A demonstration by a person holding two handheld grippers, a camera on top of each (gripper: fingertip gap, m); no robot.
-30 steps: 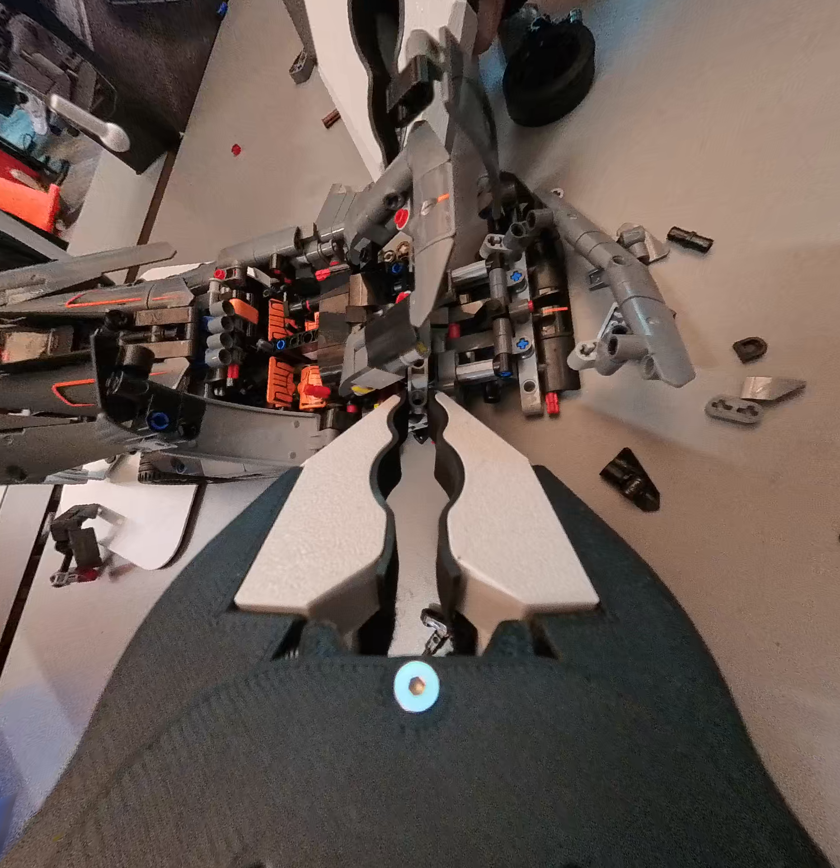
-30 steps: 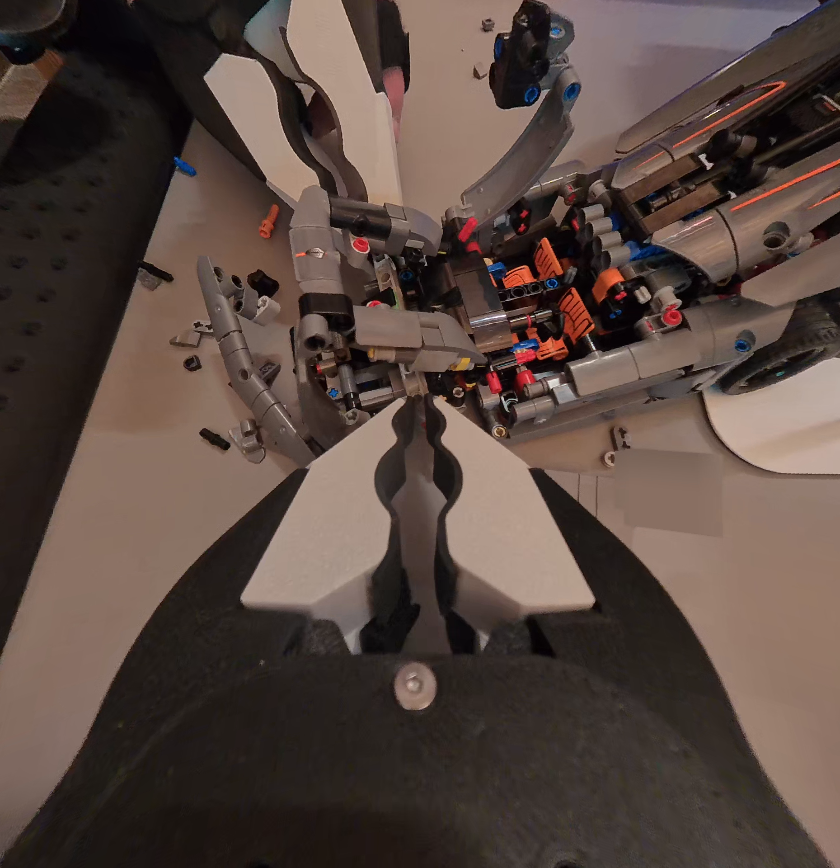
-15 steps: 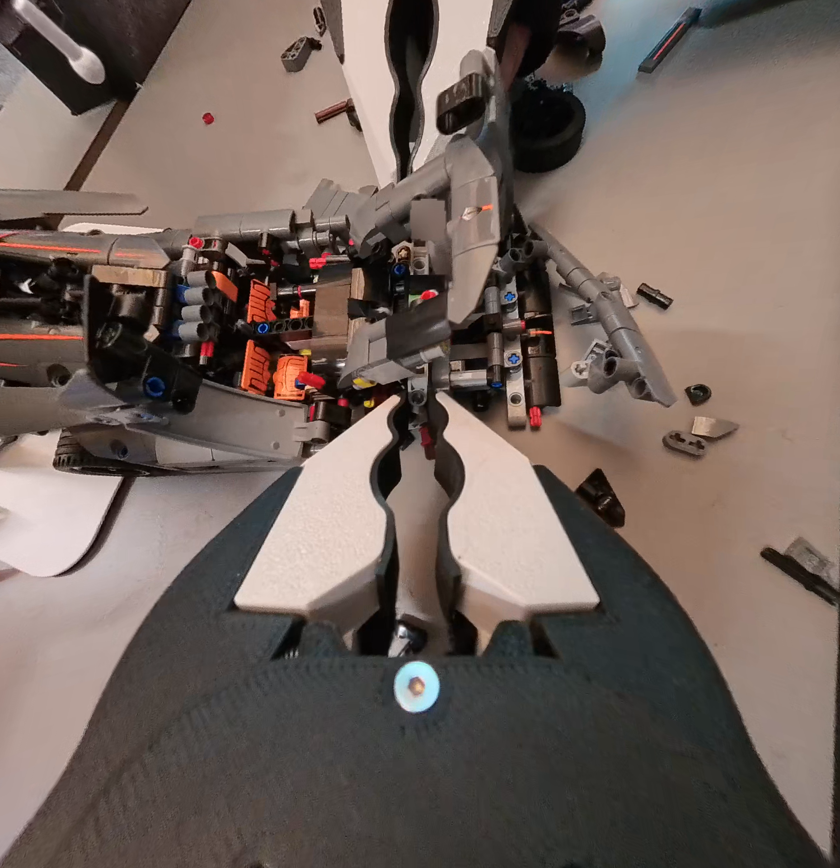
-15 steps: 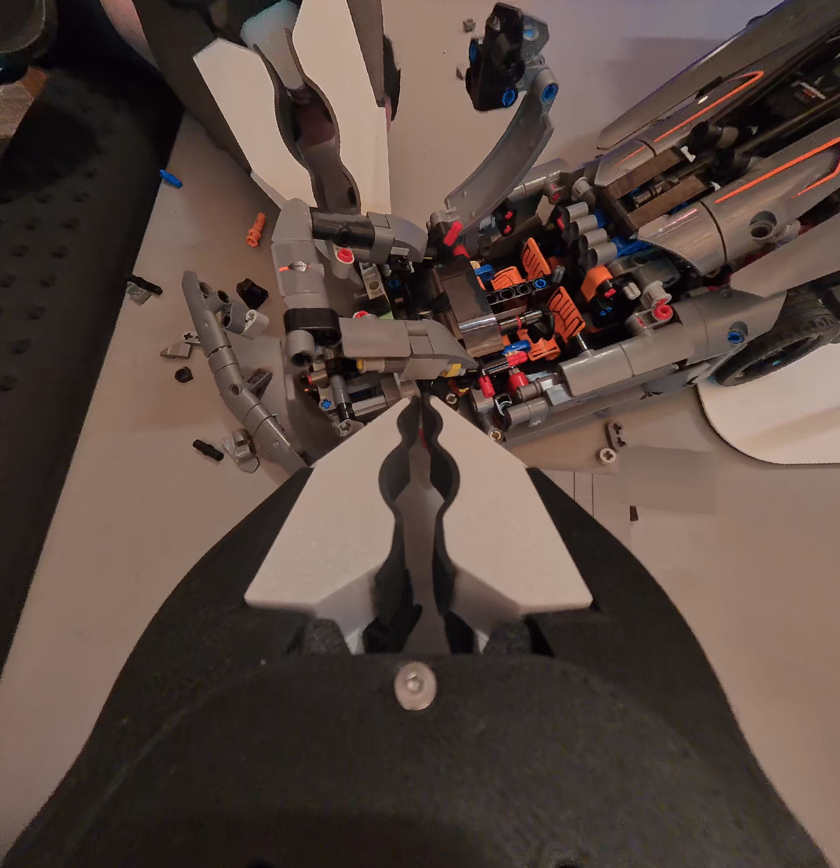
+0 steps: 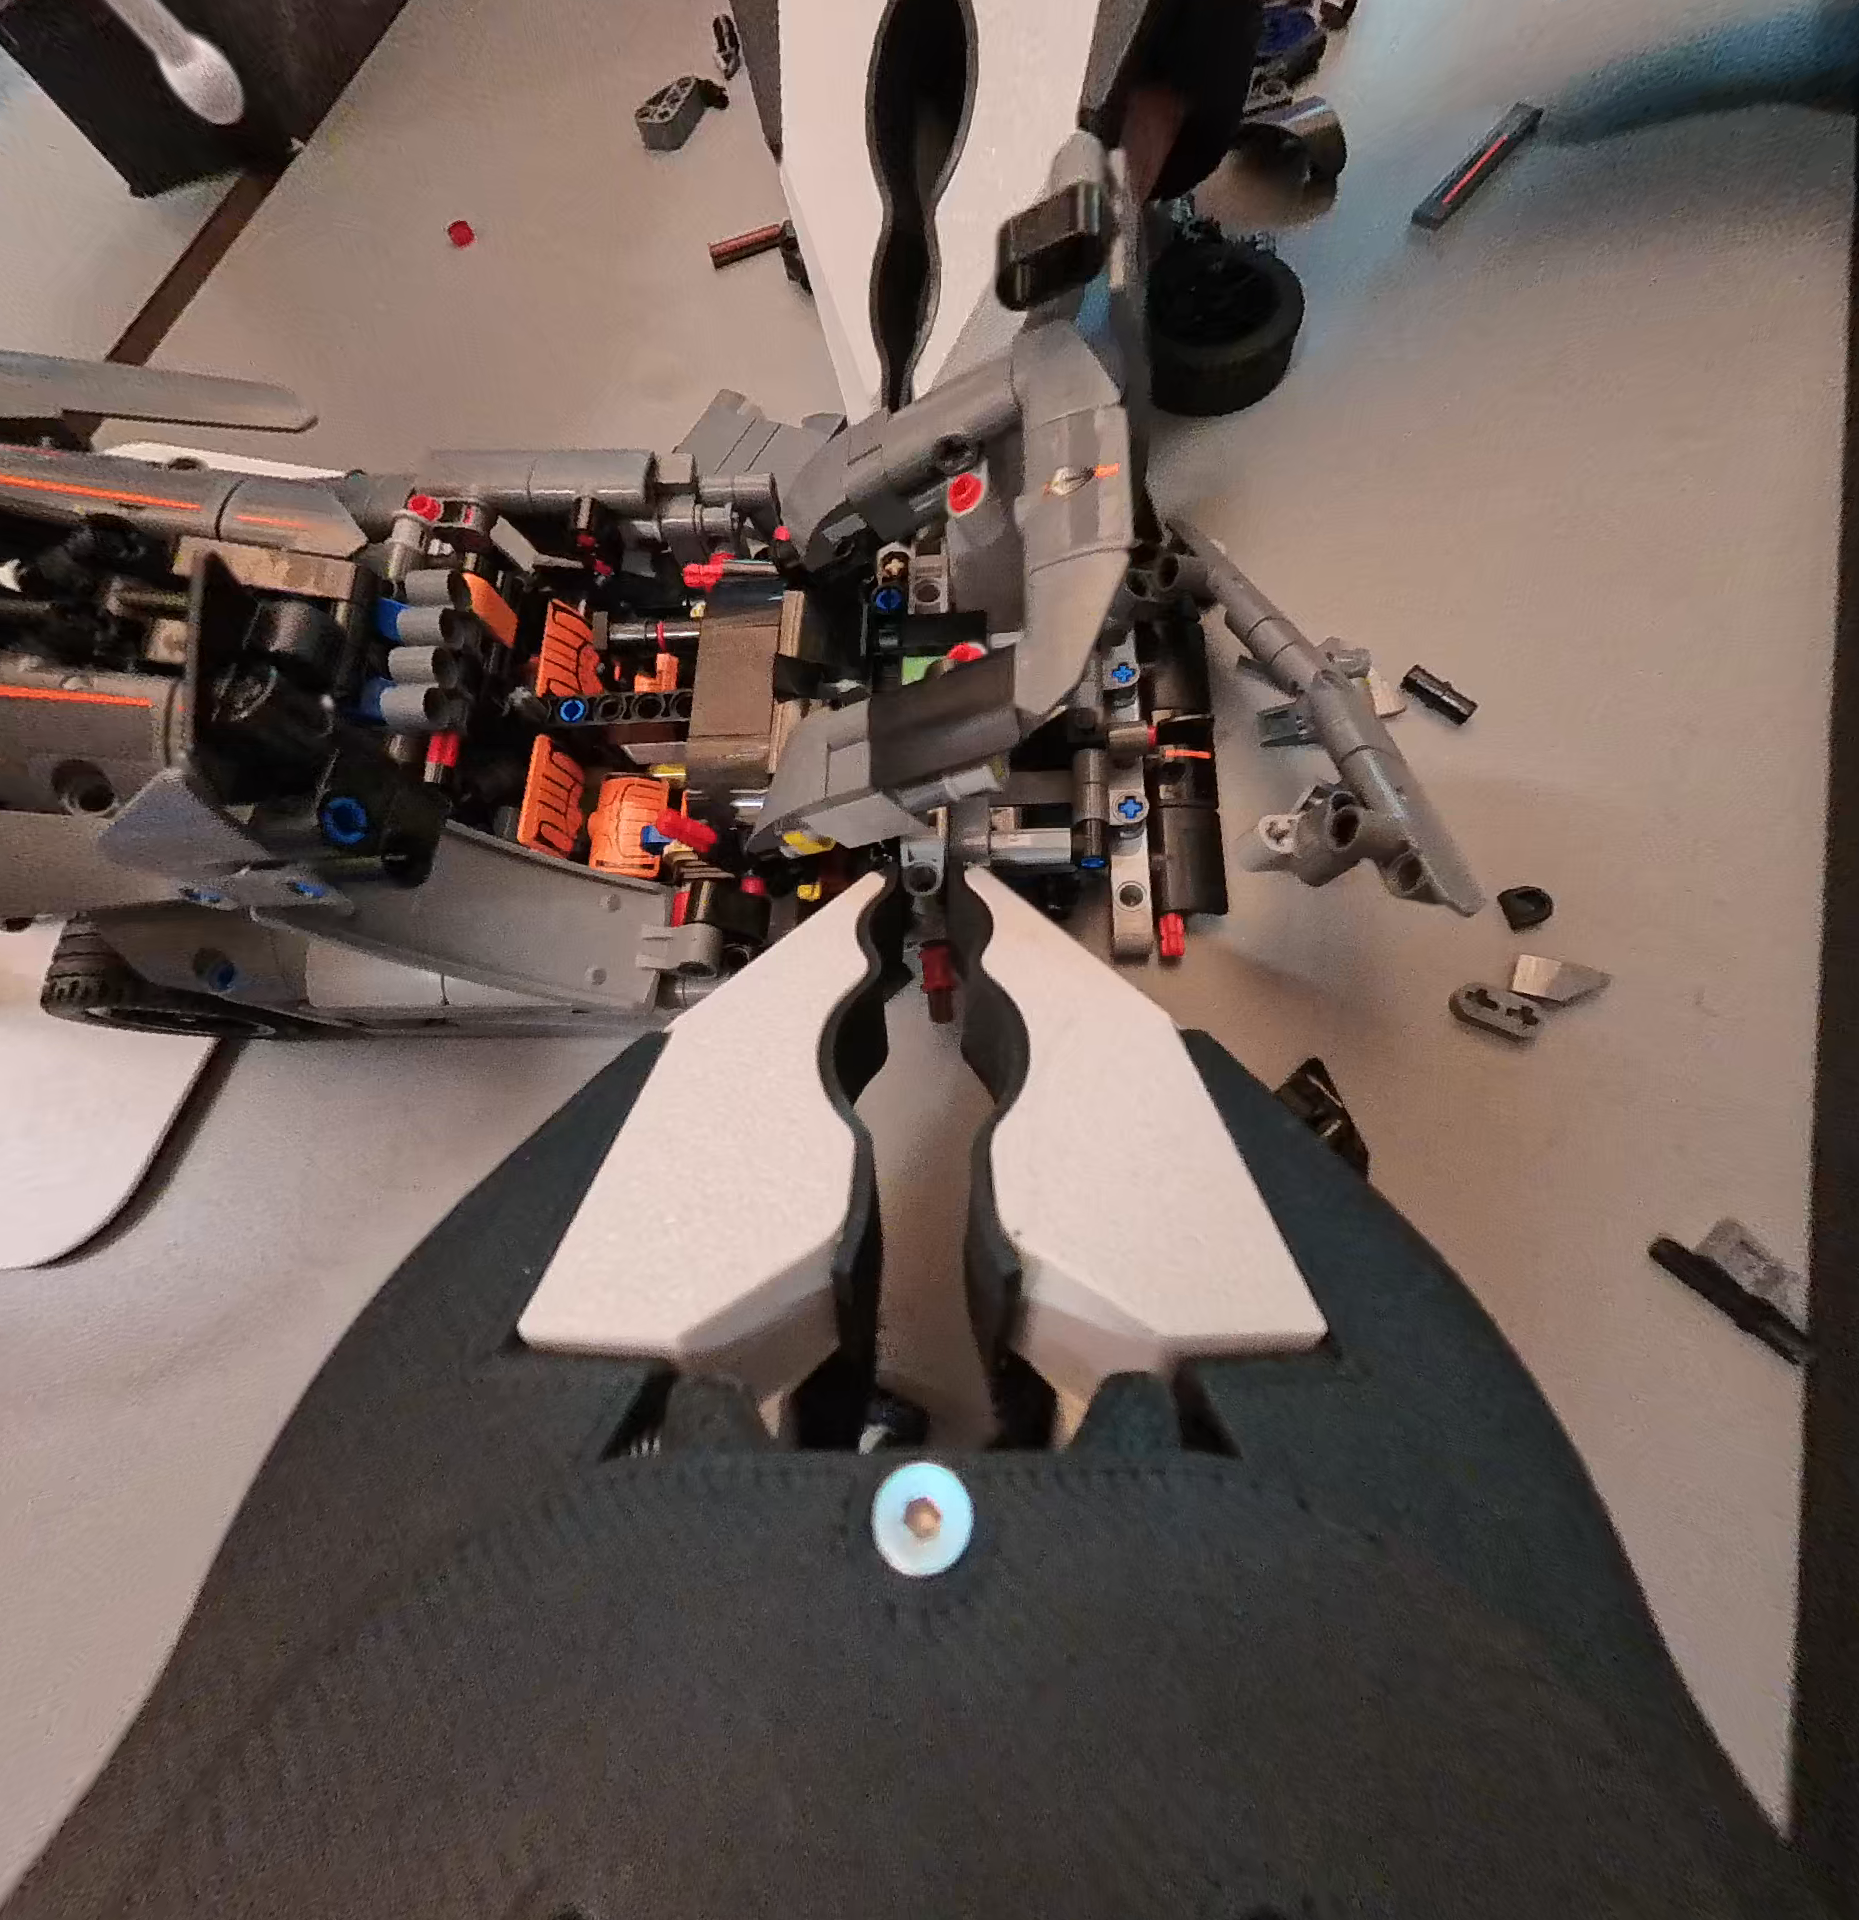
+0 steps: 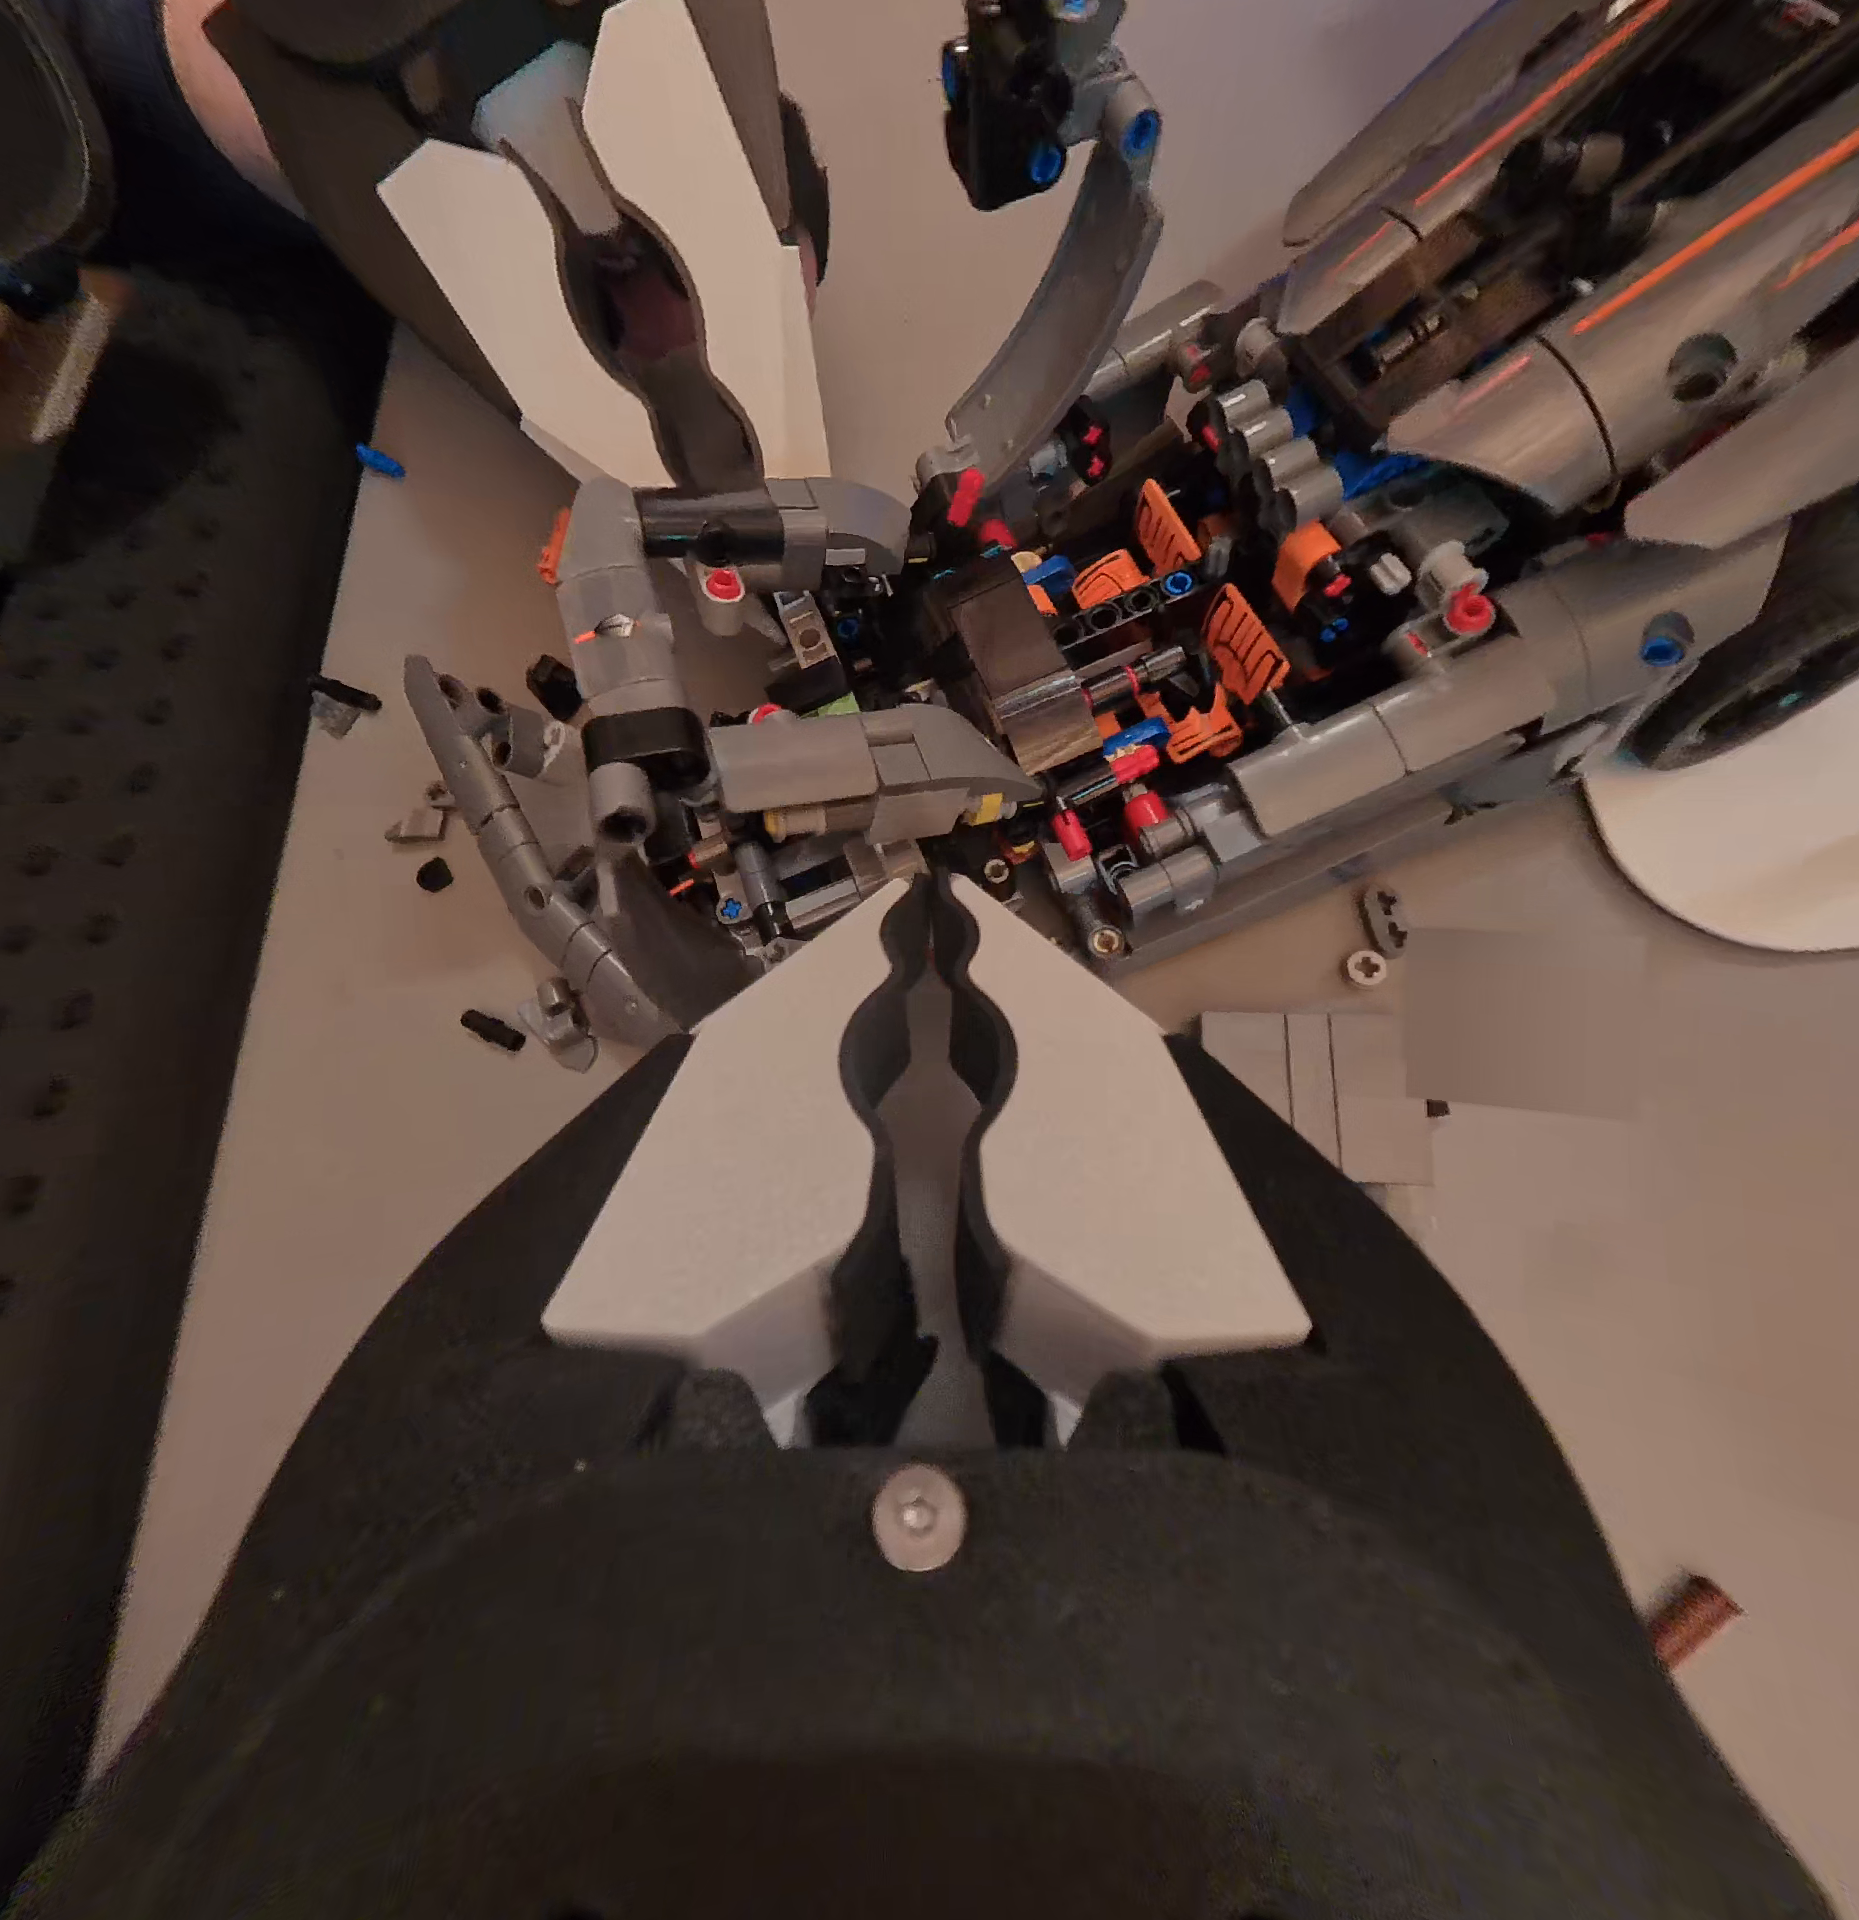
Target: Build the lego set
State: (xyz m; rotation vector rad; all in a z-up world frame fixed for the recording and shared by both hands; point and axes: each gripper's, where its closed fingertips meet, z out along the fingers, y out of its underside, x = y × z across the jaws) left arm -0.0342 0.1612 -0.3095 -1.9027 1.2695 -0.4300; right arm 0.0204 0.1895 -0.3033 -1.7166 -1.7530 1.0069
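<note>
nearest, the left hand-held gripper (image 5: 927, 883) pinched a small grey connector with a red pin (image 5: 937, 966) at the near edge of the lego car (image 5: 613, 707). the right hand-held gripper (image 6: 930, 894) had its jaws pressed together at the model's opposite edge; whether it gripped a piece could not be told. the grey and orange car lay on the pale surface (image 5: 1527, 520). beyond it, a curved grey assembly (image 5: 1351, 727), loose small pieces (image 5: 1496, 1008) and a black tyre (image 5: 1221, 327) sat scattered.
</note>
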